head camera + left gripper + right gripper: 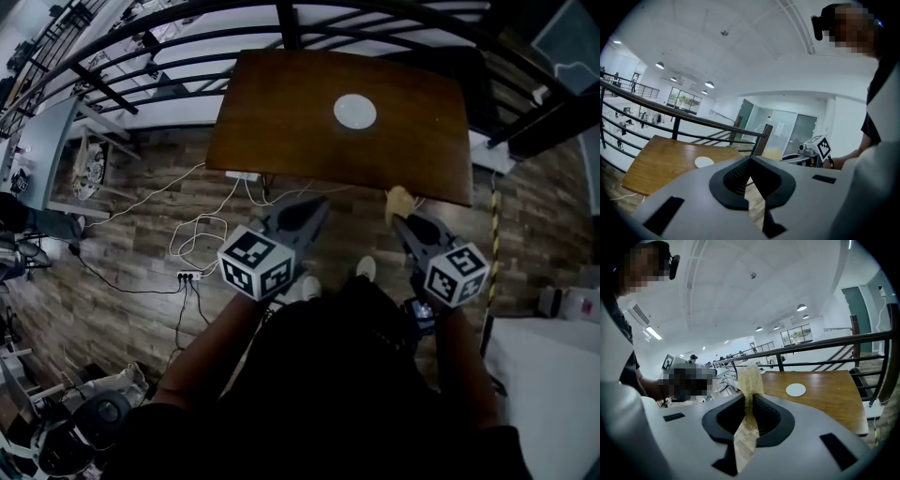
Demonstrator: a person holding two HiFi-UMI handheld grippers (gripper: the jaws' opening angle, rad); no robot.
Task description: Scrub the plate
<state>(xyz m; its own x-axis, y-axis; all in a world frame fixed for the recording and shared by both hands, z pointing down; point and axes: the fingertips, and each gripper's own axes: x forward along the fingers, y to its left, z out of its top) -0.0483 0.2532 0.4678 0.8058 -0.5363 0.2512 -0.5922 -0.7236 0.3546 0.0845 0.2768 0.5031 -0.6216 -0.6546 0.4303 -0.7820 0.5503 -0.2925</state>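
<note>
A round white plate [354, 112] lies on a brown wooden table [281, 122]; it also shows in the left gripper view as the plate [704, 162] and in the right gripper view as the plate [796, 390]. Both grippers hang over the floor, short of the table's near edge. My left gripper [317, 208] is shut with nothing between its jaws, which also meet empty in its own view, left gripper [750, 158]. My right gripper [403, 223] is shut on a yellowish scrub pad [400, 200], which sticks up past the jaw tips, scrub pad [750, 379].
A black metal railing [187, 66] runs behind and beside the table. White cables and a power strip [190, 275] lie on the wood-plank floor to the left. A white surface [553, 375] stands at the lower right. The person's shoes [366, 269] show below the grippers.
</note>
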